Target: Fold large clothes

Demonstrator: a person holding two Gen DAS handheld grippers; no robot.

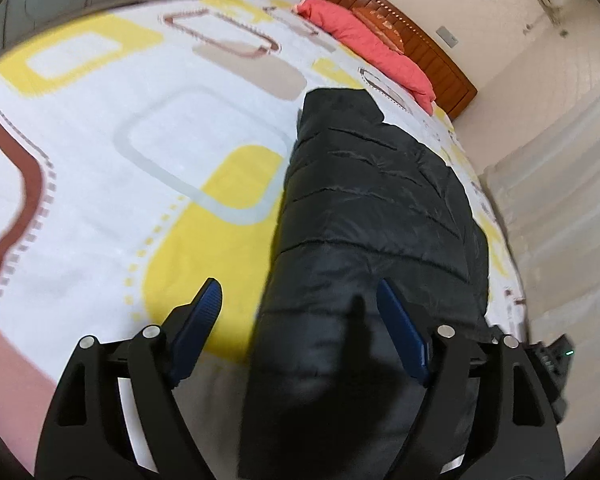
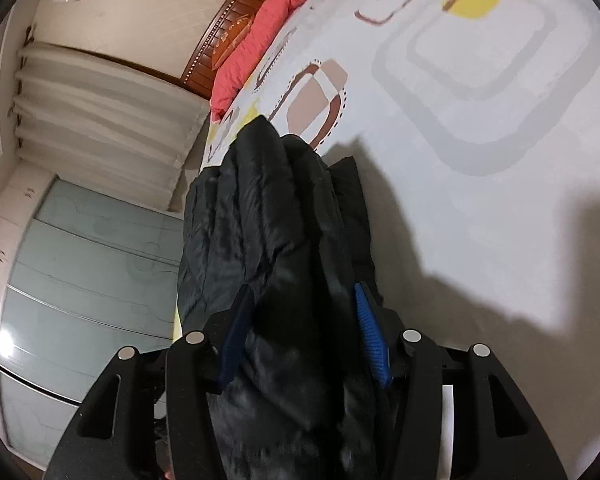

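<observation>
In the left wrist view the patterned bedspread (image 1: 100, 152) fills the left side, white with yellow, grey and brown shapes; the left gripper (image 1: 298, 302) stands over it with its blue fingers (image 1: 204, 312) spread wide, the black puffer jacket (image 1: 372, 200) running up between them, not pinched; a pink pillow (image 1: 376, 48) lies against the wooden headboard (image 1: 428, 44) at the far right. In the right wrist view a pleated curtain (image 2: 100, 116) hangs at the left; the right gripper (image 2: 302, 300) has its fingers (image 2: 370, 328) clenched on a thick bundle of the jacket, which lies along the bed's edge.
</observation>
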